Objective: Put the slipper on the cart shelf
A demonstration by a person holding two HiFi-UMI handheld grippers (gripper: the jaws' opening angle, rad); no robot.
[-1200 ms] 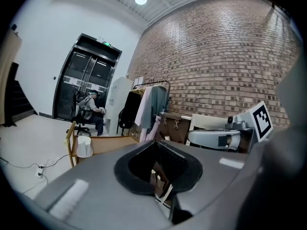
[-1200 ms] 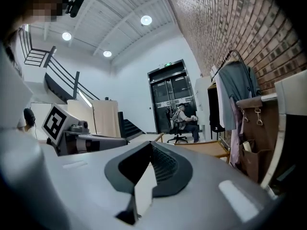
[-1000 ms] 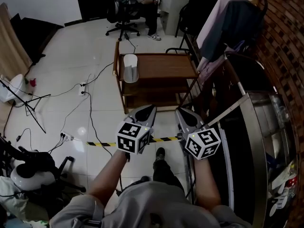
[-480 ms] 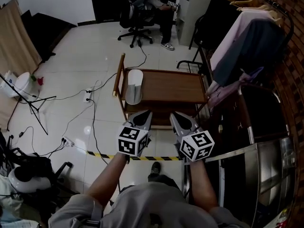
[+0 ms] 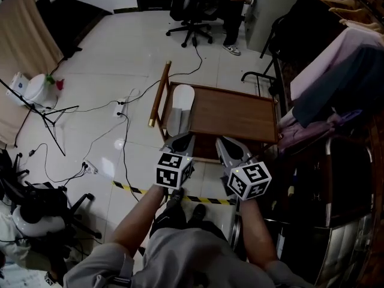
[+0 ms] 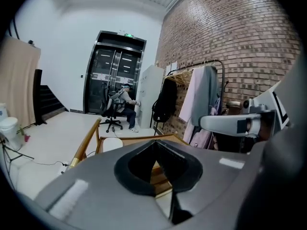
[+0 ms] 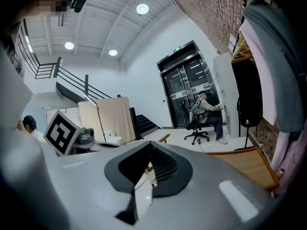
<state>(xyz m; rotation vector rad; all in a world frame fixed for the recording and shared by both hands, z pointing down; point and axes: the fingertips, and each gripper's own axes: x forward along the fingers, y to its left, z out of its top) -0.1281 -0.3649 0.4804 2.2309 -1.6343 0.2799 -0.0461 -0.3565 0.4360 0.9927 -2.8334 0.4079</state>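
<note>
White slipper (image 5: pixel 180 101) already lies on the cart (image 5: pixel 234 116) top shelf by its left edge, so job looks done; left gripper (image 5: pixel 185 140) & right gripper (image 5: pixel 227 145), both jaws closed & empty, hover near its front edge.

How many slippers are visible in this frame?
1. A white slipper lies on top of the wooden cart, at the end by its handle. Another could be hidden on the lower shelves.

My left gripper (image 6: pixel 154 142) has its 2 jaws pressed together, empty. Past them, 1 white slipper (image 6: pixel 112 143) lies on top of the wooden cart (image 6: pixel 136 140).
</note>
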